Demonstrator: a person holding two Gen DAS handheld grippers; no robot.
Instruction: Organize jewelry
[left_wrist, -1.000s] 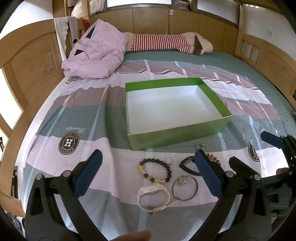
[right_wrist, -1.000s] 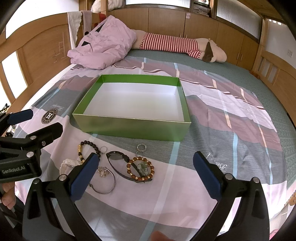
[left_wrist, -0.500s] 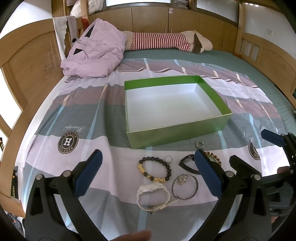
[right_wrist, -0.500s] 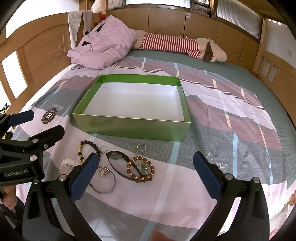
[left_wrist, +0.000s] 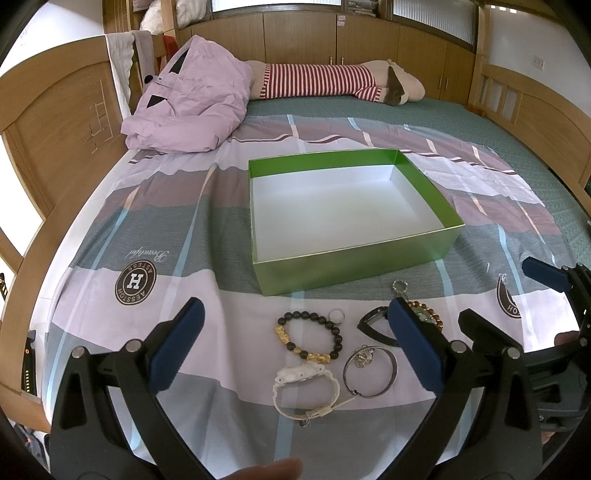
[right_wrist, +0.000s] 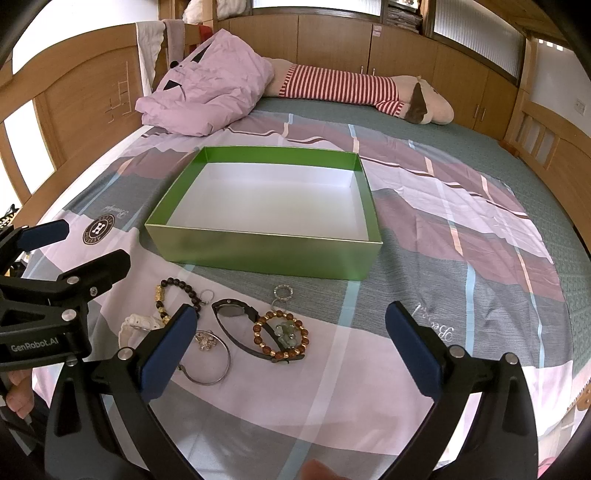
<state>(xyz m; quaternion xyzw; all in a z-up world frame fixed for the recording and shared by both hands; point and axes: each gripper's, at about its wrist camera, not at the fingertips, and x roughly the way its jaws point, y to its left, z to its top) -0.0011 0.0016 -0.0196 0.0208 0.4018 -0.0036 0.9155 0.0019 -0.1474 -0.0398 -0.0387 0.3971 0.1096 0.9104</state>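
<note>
An empty green box (left_wrist: 354, 264) (right_wrist: 266, 254) with a white inside lies on the bed. In front of it lie a black-and-gold bead bracelet (left_wrist: 310, 334) (right_wrist: 173, 295), a white watch (left_wrist: 306, 384) (right_wrist: 138, 325), a silver bangle (left_wrist: 369, 365) (right_wrist: 207, 356), a black watch (left_wrist: 373, 325) (right_wrist: 236, 314), an amber bead bracelet (right_wrist: 280, 334) and a small ring (right_wrist: 283, 292). My left gripper (left_wrist: 295, 343) is open and empty above the jewelry. My right gripper (right_wrist: 291, 347) is open and empty, also over the jewelry.
The patterned bedsheet (left_wrist: 147, 229) covers the bed. A crumpled lilac quilt (left_wrist: 188, 99) and a striped plush toy (left_wrist: 332, 81) lie at the far end. Wooden bed rails (right_wrist: 74, 110) run along both sides.
Both grippers have stayed nearly still and open. The left view has shifted slightly; nothing was picked up.
</note>
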